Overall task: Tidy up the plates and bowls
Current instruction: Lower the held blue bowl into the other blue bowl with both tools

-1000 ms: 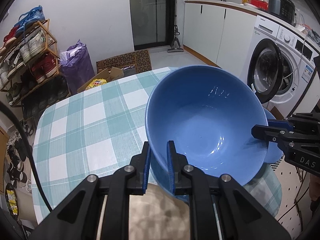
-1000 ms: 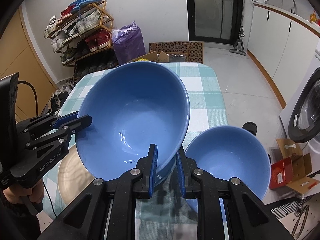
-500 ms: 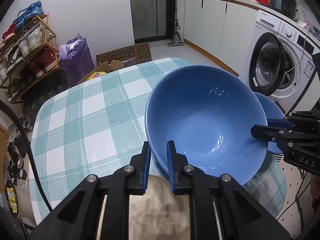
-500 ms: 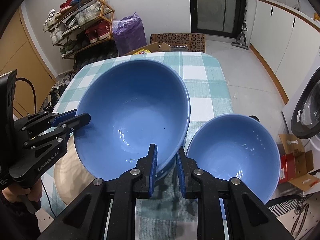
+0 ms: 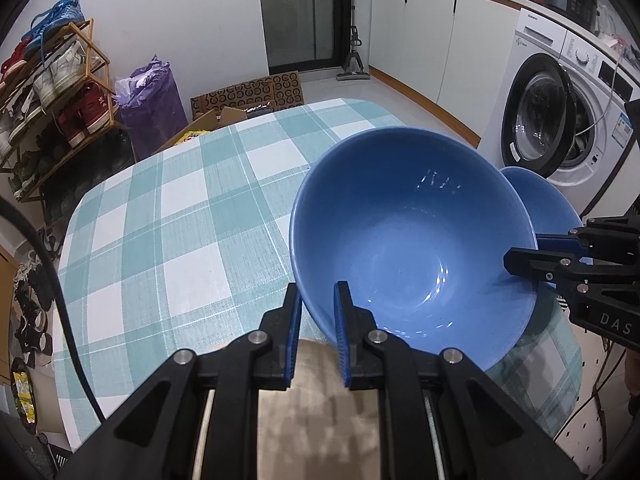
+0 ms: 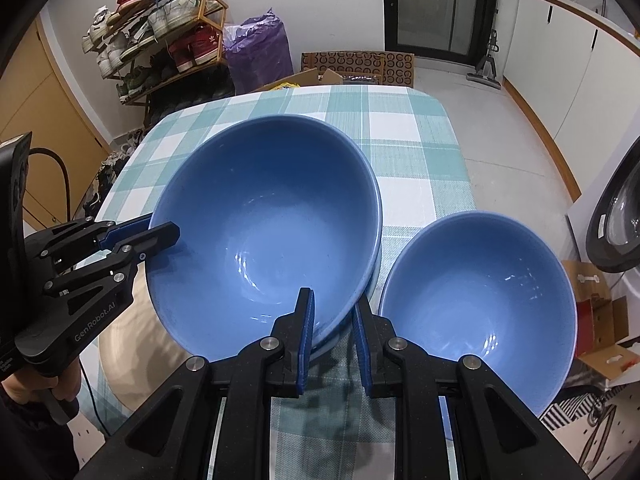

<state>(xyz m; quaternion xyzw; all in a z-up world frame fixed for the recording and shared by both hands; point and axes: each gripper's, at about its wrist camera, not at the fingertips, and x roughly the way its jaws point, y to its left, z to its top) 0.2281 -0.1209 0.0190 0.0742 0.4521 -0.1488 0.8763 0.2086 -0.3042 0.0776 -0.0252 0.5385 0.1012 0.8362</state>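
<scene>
A large blue bowl [image 5: 412,248] [image 6: 264,232] is held tilted above the checked table by both grippers. My left gripper [image 5: 318,300] is shut on its near rim; in the right wrist view it [image 6: 160,232] grips the bowl's left rim. My right gripper [image 6: 332,312] is shut on the bowl's rim on the other side; it shows at the right of the left wrist view [image 5: 524,252]. A smaller blue bowl [image 6: 476,296] [image 5: 540,204] stands on the table just right of the large one. A beige plate [image 6: 132,356] [image 5: 312,404] lies under the large bowl, mostly hidden.
The table has a teal and white checked cloth [image 5: 180,220] [image 6: 404,140]. Around it stand a shoe rack [image 6: 160,40], a purple bag [image 5: 150,112], cardboard boxes [image 5: 248,96], a washing machine [image 5: 568,120] and white cabinets [image 5: 432,36].
Both grippers have kept hold of the large bowl and carried it slightly lower and towards the small bowl. More of the table and of the small bowl shows now.
</scene>
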